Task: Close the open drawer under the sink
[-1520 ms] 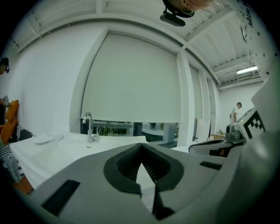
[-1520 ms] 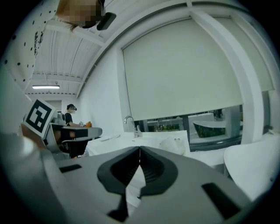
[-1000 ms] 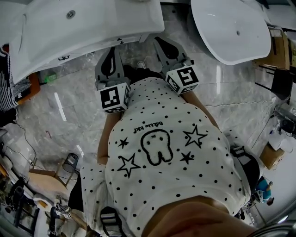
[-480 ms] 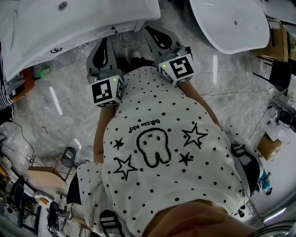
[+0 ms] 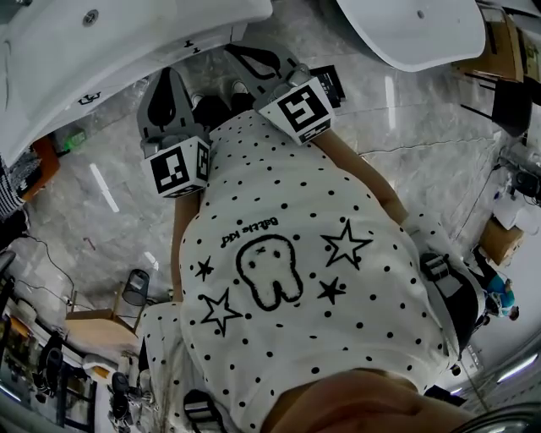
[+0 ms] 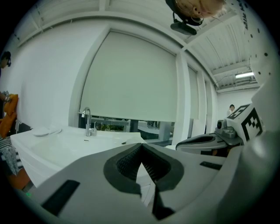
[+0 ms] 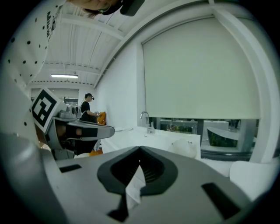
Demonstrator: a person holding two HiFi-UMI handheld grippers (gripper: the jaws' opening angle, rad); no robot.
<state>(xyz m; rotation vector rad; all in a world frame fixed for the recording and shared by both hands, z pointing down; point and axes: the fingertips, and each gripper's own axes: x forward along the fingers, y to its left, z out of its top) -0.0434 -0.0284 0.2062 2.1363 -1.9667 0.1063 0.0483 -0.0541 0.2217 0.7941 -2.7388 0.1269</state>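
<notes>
No open drawer shows in any view. The white sink (image 5: pixel 127 42) lies just ahead of both grippers; in the left gripper view the sink (image 6: pixel 65 146) carries a chrome faucet (image 6: pixel 87 121). My left gripper (image 5: pixel 167 78) points at the sink's front edge, and its jaws (image 6: pixel 141 148) are shut with nothing between them. Beside it on the right, my right gripper (image 5: pixel 241 57) points the same way, turned a little leftward. Seen up close, the right gripper (image 7: pixel 140 151) has its jaws shut and empty. Each gripper's camera sees the other gripper alongside.
A second white basin (image 5: pixel 414 25) stands at the upper right. The floor (image 5: pixel 406 144) is grey marble tile. Clutter and a small stool (image 5: pixel 127 296) sit at the lower left, boxes (image 5: pixel 499 241) at the right. A person (image 7: pixel 86 106) stands far behind the sink.
The right gripper has edged toward the sink and rolled slightly. The left gripper has kept its place. The head view has swung, so everything sits further left in the picture.
</notes>
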